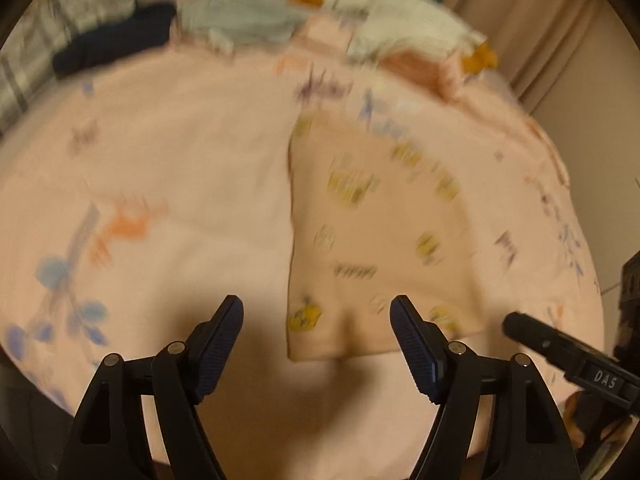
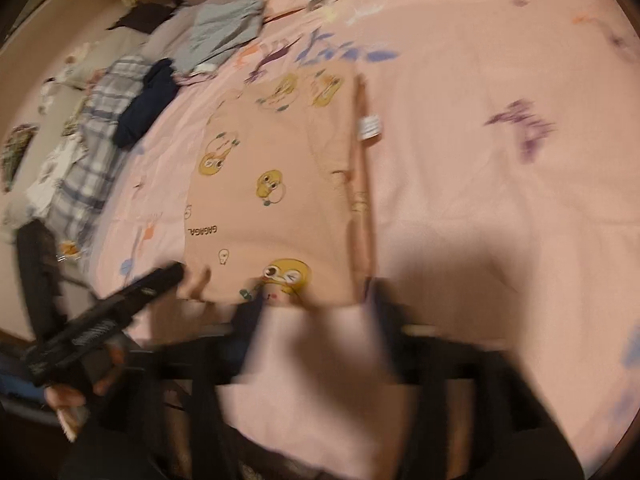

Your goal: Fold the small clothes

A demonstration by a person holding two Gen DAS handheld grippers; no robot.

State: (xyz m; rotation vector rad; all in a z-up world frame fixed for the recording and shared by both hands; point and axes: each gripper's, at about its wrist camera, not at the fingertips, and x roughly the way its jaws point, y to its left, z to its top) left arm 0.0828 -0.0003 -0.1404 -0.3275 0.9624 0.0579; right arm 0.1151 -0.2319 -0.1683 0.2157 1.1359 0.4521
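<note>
A folded peach garment (image 1: 380,232) printed with yellow cartoon faces lies flat on the pink floral bed sheet (image 1: 168,152). My left gripper (image 1: 317,306) hovers open over the garment's near edge, and nothing is between its fingers. One finger (image 1: 532,332) of my right gripper pokes in from the right. In the right wrist view the same garment (image 2: 272,184) shows a white label at its right fold. My right gripper (image 2: 314,300), heavily blurred, stands open just above the near edge. The left gripper's finger (image 2: 152,284) reaches in from the left beside the garment's corner, with a hand behind it.
Other clothes lie along the bed's far side: a plaid piece (image 2: 96,128), a navy item (image 2: 148,100) and a grey-blue garment (image 2: 228,28). A white plush toy (image 1: 400,20) with orange parts rests near beige curtains (image 1: 532,24). Bare sheet (image 2: 500,180) spreads right of the garment.
</note>
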